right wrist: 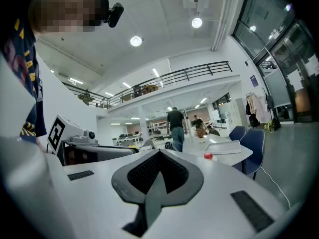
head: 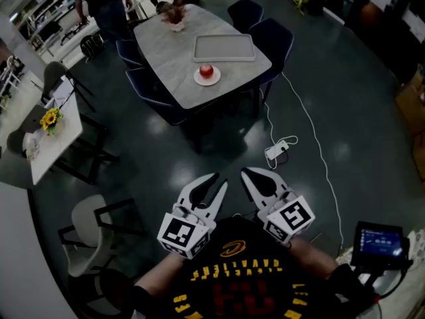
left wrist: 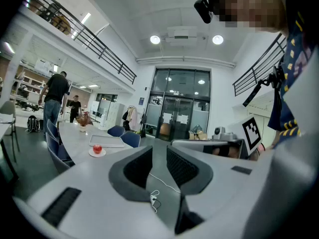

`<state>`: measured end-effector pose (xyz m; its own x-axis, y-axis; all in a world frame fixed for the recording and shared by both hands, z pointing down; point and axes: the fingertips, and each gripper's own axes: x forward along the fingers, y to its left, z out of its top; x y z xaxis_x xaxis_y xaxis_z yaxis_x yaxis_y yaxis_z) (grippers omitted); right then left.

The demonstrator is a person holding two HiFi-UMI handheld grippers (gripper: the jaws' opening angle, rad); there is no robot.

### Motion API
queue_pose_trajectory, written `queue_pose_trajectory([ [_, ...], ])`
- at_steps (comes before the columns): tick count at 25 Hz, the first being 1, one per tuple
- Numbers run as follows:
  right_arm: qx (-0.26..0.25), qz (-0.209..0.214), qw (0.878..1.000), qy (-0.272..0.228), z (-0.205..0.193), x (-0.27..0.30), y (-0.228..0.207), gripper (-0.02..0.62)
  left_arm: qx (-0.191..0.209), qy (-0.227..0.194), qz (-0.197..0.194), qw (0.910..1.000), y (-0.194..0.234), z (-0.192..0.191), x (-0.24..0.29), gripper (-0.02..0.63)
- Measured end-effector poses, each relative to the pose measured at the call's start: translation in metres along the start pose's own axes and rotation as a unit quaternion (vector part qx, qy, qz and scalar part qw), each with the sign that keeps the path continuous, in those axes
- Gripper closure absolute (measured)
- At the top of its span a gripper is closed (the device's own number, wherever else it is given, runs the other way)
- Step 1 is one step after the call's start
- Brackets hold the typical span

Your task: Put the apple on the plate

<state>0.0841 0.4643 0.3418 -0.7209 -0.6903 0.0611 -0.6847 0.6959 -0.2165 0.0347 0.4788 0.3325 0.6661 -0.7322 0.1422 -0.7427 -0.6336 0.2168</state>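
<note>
A red apple [head: 206, 70] rests on a small white plate [head: 198, 79] near the front edge of a grey table [head: 169, 65], far ahead of me across the floor. Both grippers are held close to my body, well away from that table. My left gripper [head: 220, 181] is open by a narrow gap with nothing in it. My right gripper [head: 244, 173] is shut and empty. The left gripper view shows the apple [left wrist: 97, 148] small at the left. In the right gripper view the apple [right wrist: 208, 156] lies to the right of the closed jaws.
A grey tray [head: 224, 47] and a flower vase [head: 176, 15] share the table, with blue chairs [head: 275, 38] around it. A power strip with a white cable [head: 275, 151] lies on the floor between. A white table [head: 53, 131] and chair [head: 93, 228] stand left. People stand beyond the table.
</note>
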Motion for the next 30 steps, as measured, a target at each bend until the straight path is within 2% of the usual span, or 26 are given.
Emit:
queue_pose_trajectory([
  [7,0.002,0.001,1.0,0.005,-0.005,-0.01,0.0,0.589,0.005,0.004,0.0,1.0,-0.013,-0.009,-0.001,0.512],
  [14,0.014,0.006,1.0,0.013,-0.009,-0.004,-0.004,0.589,-0.005,0.019,0.013,0.9997,-0.006,-0.015,0.002,0.512],
  [18,0.027,0.002,0.999,0.024,-0.015,0.009,-0.016,0.589,-0.013,0.039,0.024,0.9989,0.009,-0.014,0.012,0.512],
  [23,0.039,-0.008,0.998,0.039,-0.024,0.032,-0.034,0.589,-0.023,0.042,0.003,0.9989,0.031,-0.027,0.031,0.512],
  [26,0.045,-0.018,0.998,0.048,-0.026,0.05,-0.047,0.589,-0.037,0.056,0.009,0.9977,0.052,-0.02,0.045,0.512],
  [30,0.048,-0.03,0.997,0.059,-0.027,0.08,-0.064,0.589,-0.045,0.051,-0.008,0.9976,0.079,-0.018,0.065,0.512],
])
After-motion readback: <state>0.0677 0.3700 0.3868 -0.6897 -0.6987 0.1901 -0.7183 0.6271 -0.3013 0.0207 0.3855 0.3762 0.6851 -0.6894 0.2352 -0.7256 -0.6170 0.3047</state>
